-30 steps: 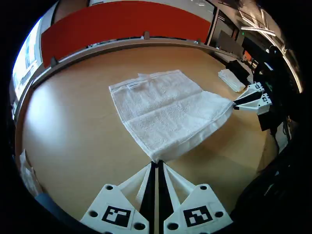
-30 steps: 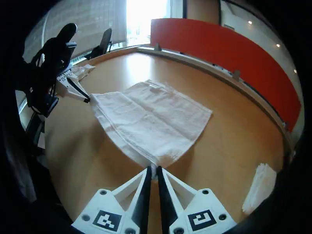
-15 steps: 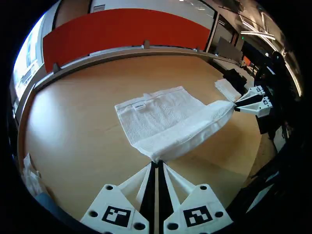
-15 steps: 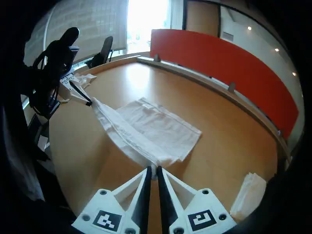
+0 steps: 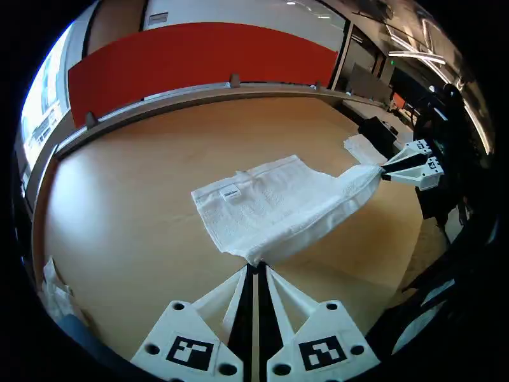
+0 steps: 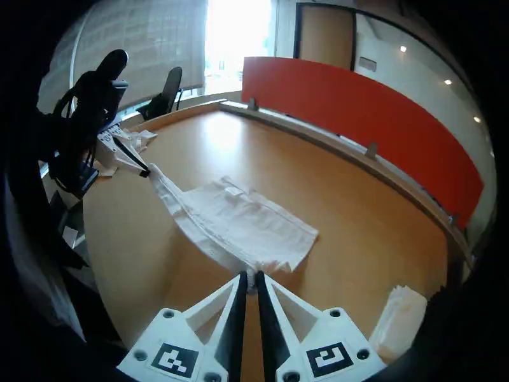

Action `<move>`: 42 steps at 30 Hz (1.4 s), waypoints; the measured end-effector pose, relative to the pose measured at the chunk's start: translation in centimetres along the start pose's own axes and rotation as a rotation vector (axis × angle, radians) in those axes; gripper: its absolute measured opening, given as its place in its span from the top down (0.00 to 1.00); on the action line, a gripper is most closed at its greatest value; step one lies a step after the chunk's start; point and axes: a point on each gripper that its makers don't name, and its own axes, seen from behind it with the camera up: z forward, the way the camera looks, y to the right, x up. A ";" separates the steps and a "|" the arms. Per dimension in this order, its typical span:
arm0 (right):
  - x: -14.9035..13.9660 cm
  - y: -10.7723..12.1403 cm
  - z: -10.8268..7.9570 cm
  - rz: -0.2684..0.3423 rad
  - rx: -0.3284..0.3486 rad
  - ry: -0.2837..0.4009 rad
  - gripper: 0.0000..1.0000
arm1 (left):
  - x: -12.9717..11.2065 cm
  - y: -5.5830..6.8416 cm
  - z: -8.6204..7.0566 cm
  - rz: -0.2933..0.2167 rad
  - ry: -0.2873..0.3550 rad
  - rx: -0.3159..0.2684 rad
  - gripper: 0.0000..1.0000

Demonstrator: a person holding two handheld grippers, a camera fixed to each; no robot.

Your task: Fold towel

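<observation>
One white towel point(image 5: 280, 204), mid-table. Far part lies flat on the wood with a small label tab point(image 5: 227, 190) facing up. Near edge is lifted off the surface and stretched between its two corners.

Two grippers. Left gripper point(image 5: 256, 270): fingers pressed together, pinching one lifted corner. Right gripper point(image 6: 251, 277): fingers likewise closed on the other lifted corner. Each appears small and far off in the other's view, at the opposite end of the raised edge.

Surface: one curved light-wood table point(image 5: 127, 204), with a glare patch. One red partition panel point(image 5: 191, 54) along its far rim. Two small lots of white cloth: one stack point(image 6: 397, 315) on the right gripper's side, one pile point(image 5: 54, 296) on the left gripper's side, cut off at the view's rim. One dark chair point(image 6: 167, 86) before a bright window point(image 6: 235, 38).

Towel corners are hidden inside the fingertips. Behind the far left gripper in the right gripper view is a dark shape point(image 6: 89, 95), detail not made out.
</observation>
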 end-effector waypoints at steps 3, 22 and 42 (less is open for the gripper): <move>0.3 -0.1 -0.4 -0.004 -0.003 0.002 0.88 | 0.3 0.1 -0.4 0.006 0.004 -0.003 0.95; 1.9 -0.8 -2.2 -0.013 0.009 0.008 0.88 | 1.4 0.3 -2.2 0.015 0.015 -0.024 0.95; 1.7 -0.2 -1.7 -0.021 0.009 -0.014 0.88 | 1.4 0.2 -1.4 0.006 0.012 -0.016 0.95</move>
